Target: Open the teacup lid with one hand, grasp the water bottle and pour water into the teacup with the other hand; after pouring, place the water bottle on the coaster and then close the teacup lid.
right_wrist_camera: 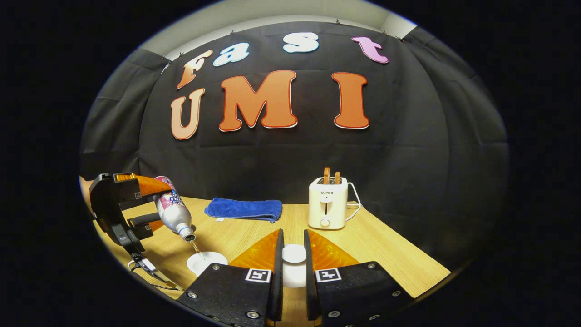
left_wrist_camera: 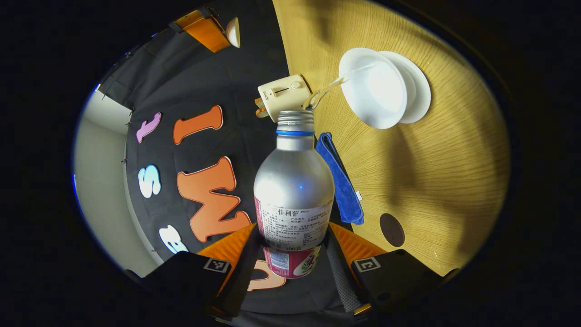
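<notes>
silver water bottle [left_wrist_camera: 294, 181] tilted, water streaming into teacup [left_wrist_camera: 373, 89]

The water bottle [left_wrist_camera: 292, 181] hides the toaster's [left_wrist_camera: 281, 96] lower part

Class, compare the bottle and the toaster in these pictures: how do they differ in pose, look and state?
The bottle is tilted mouth-down in the left gripper, clear of the table; the toaster stands upright on the table. The bottle is silver metal with a label; the toaster is cream and boxy. Water streams from the bottle; slices stick up from the toaster. Both are open on top.
</notes>
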Motion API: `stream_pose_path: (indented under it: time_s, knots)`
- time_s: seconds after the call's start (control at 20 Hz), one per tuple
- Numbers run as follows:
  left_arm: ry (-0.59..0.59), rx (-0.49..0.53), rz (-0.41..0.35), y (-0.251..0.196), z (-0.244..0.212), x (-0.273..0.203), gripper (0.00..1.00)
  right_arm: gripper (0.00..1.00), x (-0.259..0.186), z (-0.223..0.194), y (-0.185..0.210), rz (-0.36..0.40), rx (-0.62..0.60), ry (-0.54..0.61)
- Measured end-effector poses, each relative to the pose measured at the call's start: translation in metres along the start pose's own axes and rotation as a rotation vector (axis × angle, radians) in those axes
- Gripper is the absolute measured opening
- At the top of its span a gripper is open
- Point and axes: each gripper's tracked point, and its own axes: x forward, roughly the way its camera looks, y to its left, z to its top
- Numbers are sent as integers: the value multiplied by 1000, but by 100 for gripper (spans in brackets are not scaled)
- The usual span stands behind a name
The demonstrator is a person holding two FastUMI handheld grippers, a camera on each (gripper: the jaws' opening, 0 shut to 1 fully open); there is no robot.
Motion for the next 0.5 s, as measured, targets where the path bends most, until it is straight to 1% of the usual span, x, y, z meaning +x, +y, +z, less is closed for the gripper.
stream_pose_path:
  time_s: [0.05, 0.15, 0.2, 0.45, 0.5]
  knots:
    - [0, 4, -1, 0, 0, 1, 82, 21, 0, 0, -1, 1, -1, -1]
    - [2, 14, -4, -1, 1, -1, 82, 21, 0, 1, 0, 2, 1, -2]
    - [2, 18, -5, -1, 1, -2, 84, 21, 0, 1, 0, 3, 1, -2]
    - [1, 43, -15, -4, 2, -2, 82, 21, 0, -2, -1, 3, 0, 2]
    - [0, 39, -20, -5, 1, -3, 85, 21, -1, -2, 0, 6, 1, 3]
